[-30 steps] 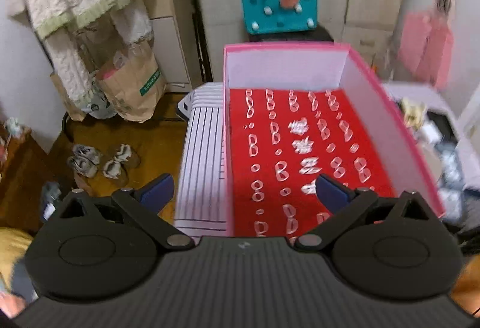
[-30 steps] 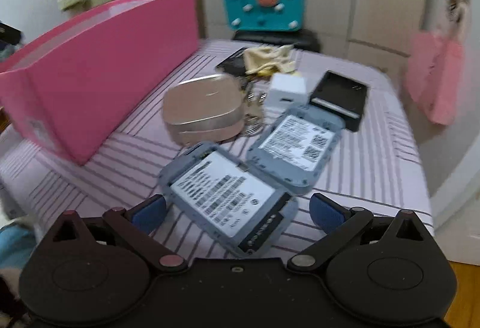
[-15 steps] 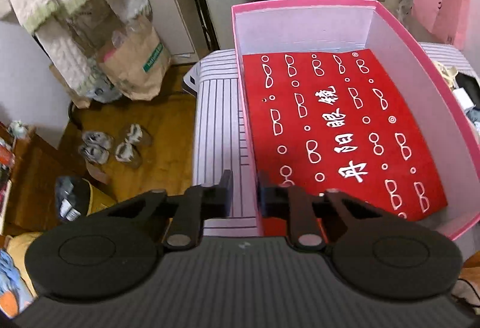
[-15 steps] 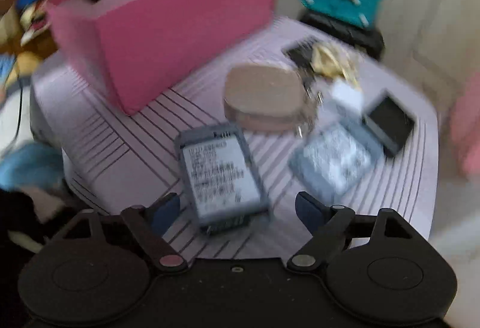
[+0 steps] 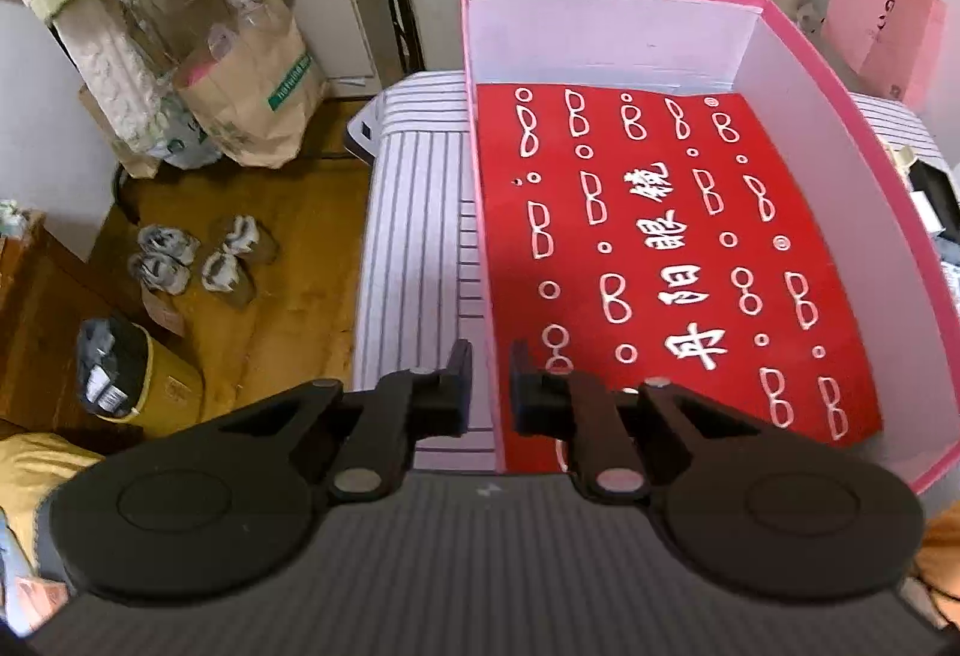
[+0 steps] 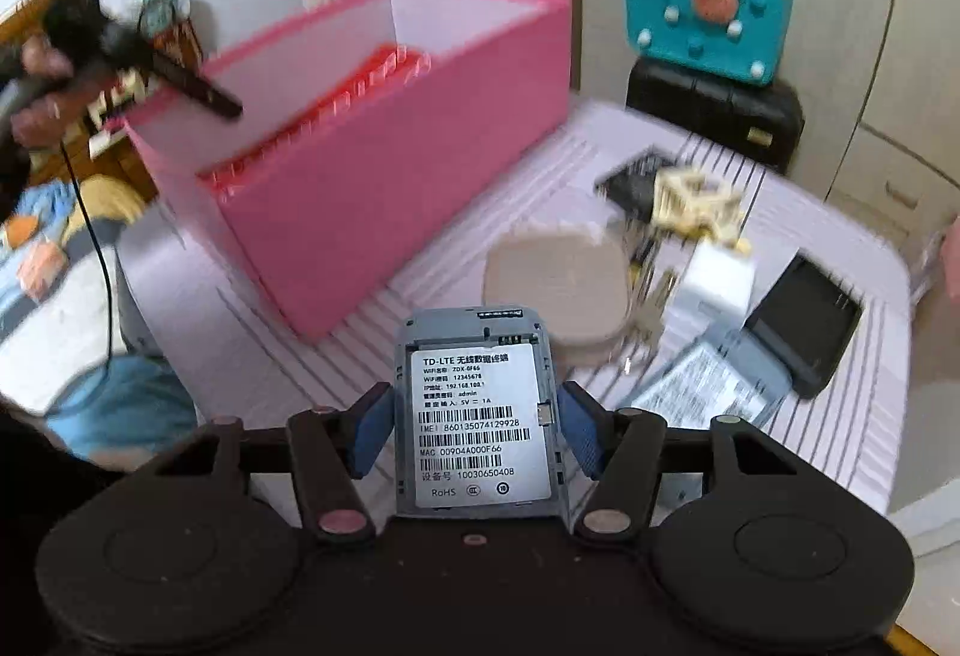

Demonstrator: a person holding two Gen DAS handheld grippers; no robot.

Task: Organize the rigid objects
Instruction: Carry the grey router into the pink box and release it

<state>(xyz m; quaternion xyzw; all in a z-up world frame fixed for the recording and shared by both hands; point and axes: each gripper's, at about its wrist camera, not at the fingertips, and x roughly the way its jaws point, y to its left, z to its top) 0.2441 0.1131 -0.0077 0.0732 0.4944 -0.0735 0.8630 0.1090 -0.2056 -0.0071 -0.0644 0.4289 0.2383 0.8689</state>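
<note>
My left gripper [image 5: 489, 386] is shut on the near left wall of the pink box [image 5: 480, 260], one finger inside and one outside. The box has a red patterned cloth [image 5: 660, 266] on its floor. My right gripper [image 6: 474, 431] is shut on a grey LTE router [image 6: 480, 410], label side up, lifted a little above the striped surface. The pink box [image 6: 396, 182] stands to its far left, with the left gripper [image 6: 180, 83] at its corner. A second grey router [image 6: 714, 386], a beige case [image 6: 558, 290], a white charger [image 6: 720, 278] and a black device [image 6: 810, 326] lie beyond.
A striped cloth [image 5: 414, 236] covers the surface under the box. Keys and a yellowish cloth [image 6: 696, 200] lie behind the beige case. A teal bag [image 6: 708, 26] sits on a black case at the back. Shoes [image 5: 198, 254] and paper bags stand on the wooden floor at left.
My left gripper closed on the box's left wall. My right gripper closed on the nearer grey router and lifted it; the view swung toward the pink box.
</note>
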